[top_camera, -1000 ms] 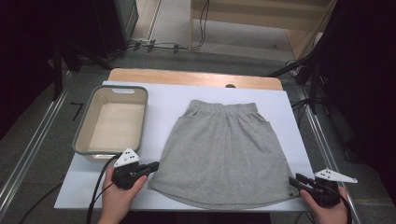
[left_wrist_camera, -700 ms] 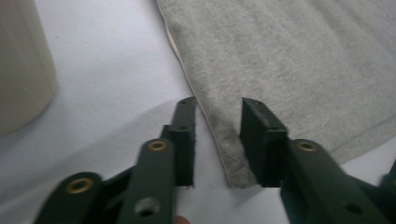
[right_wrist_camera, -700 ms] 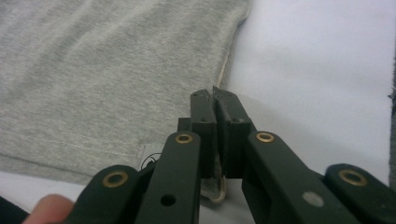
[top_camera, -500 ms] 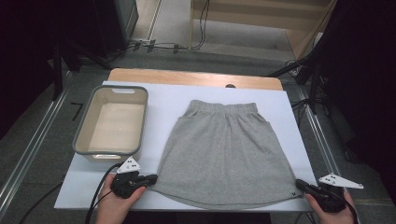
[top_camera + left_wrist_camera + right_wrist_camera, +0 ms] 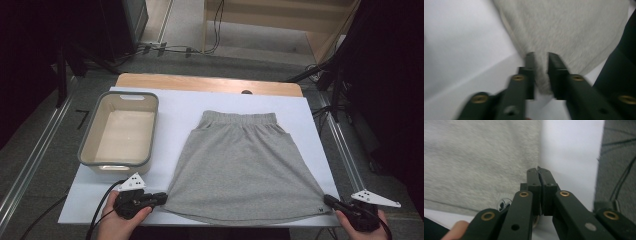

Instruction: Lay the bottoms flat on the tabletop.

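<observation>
A grey knit skirt with an elastic waistband [image 5: 245, 160] lies flat on the white table sheet [image 5: 180, 107], waistband away from the person, hem near the front edge. The left gripper [image 5: 161, 199] sits at the hem's left corner; in the left gripper view its jaws have just been opening and stand a little apart, with a fold of grey fabric [image 5: 540, 75] between them, so the pinch looks loose. The right gripper [image 5: 327, 200] is at the hem's right corner, and in the right gripper view its jaws are pressed together with only a thin sliver of hem at the tips [image 5: 539, 168]. A beige plastic tub with a grey rim [image 5: 120, 131] stands left of the skirt, apart from it. The risk, as I judge it: either corner slips free on lifting, the left through slack jaws, the right through too shallow a bite, leaving the skirt crooked
</observation>
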Demonstrator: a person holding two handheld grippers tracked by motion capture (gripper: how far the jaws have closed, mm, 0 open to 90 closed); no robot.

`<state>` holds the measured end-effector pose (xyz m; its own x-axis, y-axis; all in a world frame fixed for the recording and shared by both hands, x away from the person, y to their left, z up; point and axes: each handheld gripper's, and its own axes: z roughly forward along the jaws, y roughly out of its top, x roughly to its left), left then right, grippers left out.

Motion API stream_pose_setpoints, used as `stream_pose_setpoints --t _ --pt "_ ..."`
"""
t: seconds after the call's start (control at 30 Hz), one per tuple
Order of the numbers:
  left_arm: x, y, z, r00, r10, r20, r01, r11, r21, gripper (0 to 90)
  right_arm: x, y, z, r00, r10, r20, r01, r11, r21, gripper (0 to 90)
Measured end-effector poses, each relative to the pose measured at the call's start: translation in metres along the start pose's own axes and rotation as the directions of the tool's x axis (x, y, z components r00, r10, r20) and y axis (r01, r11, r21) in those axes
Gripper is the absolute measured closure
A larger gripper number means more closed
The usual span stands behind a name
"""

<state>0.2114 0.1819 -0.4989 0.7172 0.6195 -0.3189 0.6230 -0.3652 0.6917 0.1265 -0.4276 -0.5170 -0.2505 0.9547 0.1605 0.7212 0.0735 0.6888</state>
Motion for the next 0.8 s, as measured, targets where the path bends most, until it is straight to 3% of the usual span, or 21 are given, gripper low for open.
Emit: stream_pose_setpoints --t 0.07,0.1,0.3,0.43,0.57,0.8 --pt "-0.004 0.007 -0.002 0.9997 0.023 0.003 -0.023 0.9989 -0.042 58.5 0.007 0.003 0.001 0.9994 -0.032 0.014 0.032 0.999 -0.027 58.7" --pt "-0.006 0.010 -0.002 0.9994 0.034 0.002 -0.034 0.9980 -0.053 50.8 0.011 0.005 0.001 0.9988 -0.045 0.020 0.046 0.998 -0.043 52.3" --pt "-0.016 0.038 -0.001 0.9970 0.073 0.028 -0.069 0.9898 -0.125 15.1 0.033 0.017 0.005 0.9967 -0.076 -0.028 0.073 0.992 -0.101 25.8" --pt "-0.020 0.058 0.003 0.9931 0.109 0.043 -0.103 0.9863 -0.129 0.0 0.054 0.026 0.008 0.9952 -0.087 -0.045 0.081 0.988 -0.129 12.6" --pt "-0.023 0.078 0.007 0.9869 0.143 0.075 -0.129 0.9790 -0.157 0.0 0.072 0.031 0.013 0.9911 -0.098 -0.089 0.085 0.986 -0.145 0.0" --pt "-0.029 0.112 0.024 0.9807 0.188 0.052 -0.178 0.9710 -0.160 0.0 0.098 0.036 0.020 0.9788 -0.125 -0.162 0.099 0.982 -0.164 0.0"
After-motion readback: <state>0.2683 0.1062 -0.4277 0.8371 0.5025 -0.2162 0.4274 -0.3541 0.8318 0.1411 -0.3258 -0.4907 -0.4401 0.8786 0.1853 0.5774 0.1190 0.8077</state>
